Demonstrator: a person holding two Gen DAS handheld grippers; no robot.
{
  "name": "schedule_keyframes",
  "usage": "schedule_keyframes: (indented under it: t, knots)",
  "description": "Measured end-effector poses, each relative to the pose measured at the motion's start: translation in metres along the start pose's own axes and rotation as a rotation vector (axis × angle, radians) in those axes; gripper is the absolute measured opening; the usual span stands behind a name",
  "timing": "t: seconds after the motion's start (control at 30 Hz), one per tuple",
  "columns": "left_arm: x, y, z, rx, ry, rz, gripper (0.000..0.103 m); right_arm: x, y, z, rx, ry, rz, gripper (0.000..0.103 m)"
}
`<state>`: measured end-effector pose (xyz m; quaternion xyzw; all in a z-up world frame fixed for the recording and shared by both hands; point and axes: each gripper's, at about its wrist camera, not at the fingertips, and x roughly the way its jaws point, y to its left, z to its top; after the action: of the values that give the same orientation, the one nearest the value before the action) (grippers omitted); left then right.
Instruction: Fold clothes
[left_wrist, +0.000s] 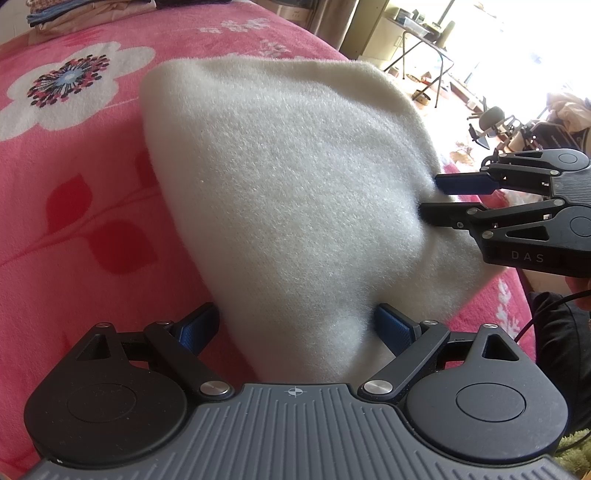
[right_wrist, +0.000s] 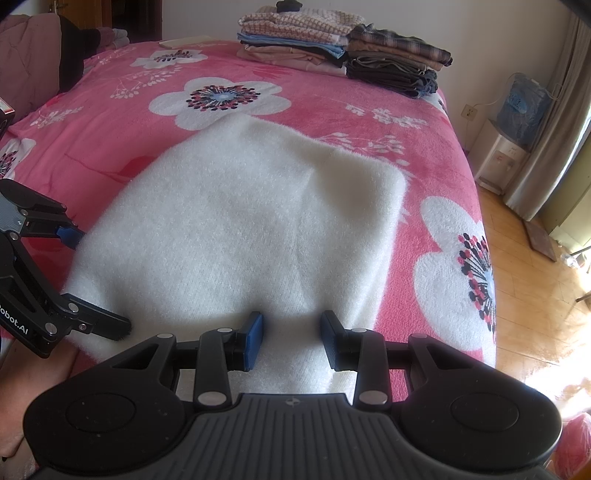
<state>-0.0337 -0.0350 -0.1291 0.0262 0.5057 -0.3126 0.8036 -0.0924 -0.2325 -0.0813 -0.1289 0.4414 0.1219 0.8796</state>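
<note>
Spread across the whole scene, a pink fleece blanket with large white flowers (right_wrist: 332, 110), bearing at its far edge two stacks of folded clothes (right_wrist: 343, 48) and, in the near middle, a fluffy white folded garment (right_wrist: 236, 229) lying flat. At the garment's near-left edge, the left gripper (left_wrist: 297, 326), blue-padded fingers spread wide with a fold of white cloth bulging between them, contact with the pads unclear. At the near-right edge, the right gripper (right_wrist: 291, 338), fingers likewise parted over the fabric, gripping nothing.
</note>
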Motion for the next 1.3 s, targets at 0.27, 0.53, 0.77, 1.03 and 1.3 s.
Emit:
schedule_keyframes:
  t: [0.27, 0.53, 0.77, 1.03, 1.3]
  knots:
    - [0.000, 0.000, 0.000, -0.002, 0.001, -0.002, 0.092, 0.000, 0.000, 0.000, 0.000, 0.000, 0.000, 0.037]
    - [-0.002, 0.000, 0.000, 0.005, -0.005, -0.002, 0.092, 0.000, 0.000, -0.001, -0.003, -0.004, 0.000, 0.037]
    - [-0.021, 0.016, 0.000, -0.020, -0.058, -0.010, 0.092, -0.001, -0.001, -0.001, -0.002, -0.008, 0.011, 0.037]
    - [-0.044, 0.050, 0.013, -0.132, -0.140, 0.031, 0.091, -0.033, 0.029, 0.026, -0.203, -0.128, 0.221, 0.037]
    - [-0.032, 0.060, 0.027, -0.175, -0.124, 0.032, 0.090, -0.029, 0.084, 0.038, -0.496, -0.091, 0.417, 0.023]
